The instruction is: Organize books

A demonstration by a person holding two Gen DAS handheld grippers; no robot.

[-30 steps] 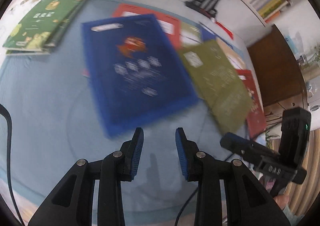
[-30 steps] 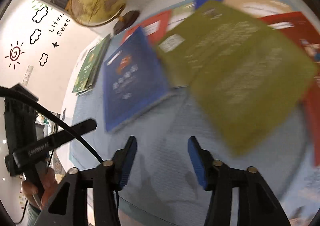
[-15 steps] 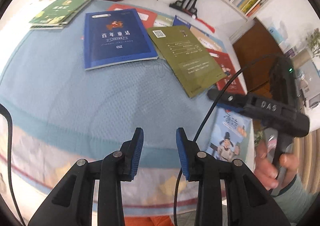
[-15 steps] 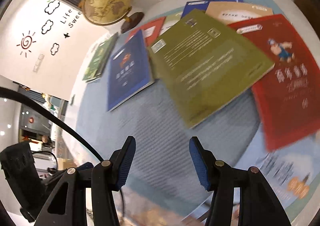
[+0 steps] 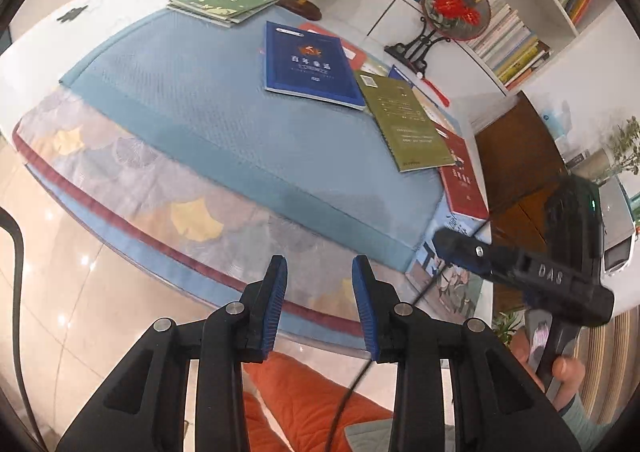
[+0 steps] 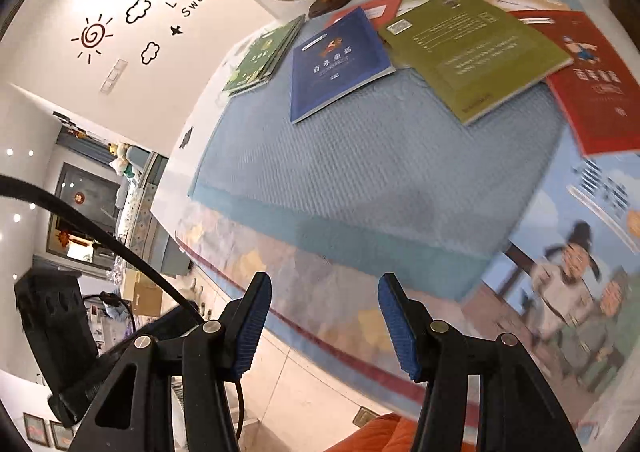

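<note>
— So, are the grippers holding anything?
— No. The left gripper hangs narrowly parted, the right gripper wider, both empty off the table's edge.
— And the books?
— A dark blue paperback beside an olive-green one; farther off, a stack of green books.

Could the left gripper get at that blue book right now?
Probably yes. The left gripper hangs empty and open off the table's near edge, and only bare blue cloth lies between it and the blue book, whose near edge is uncovered.
</note>
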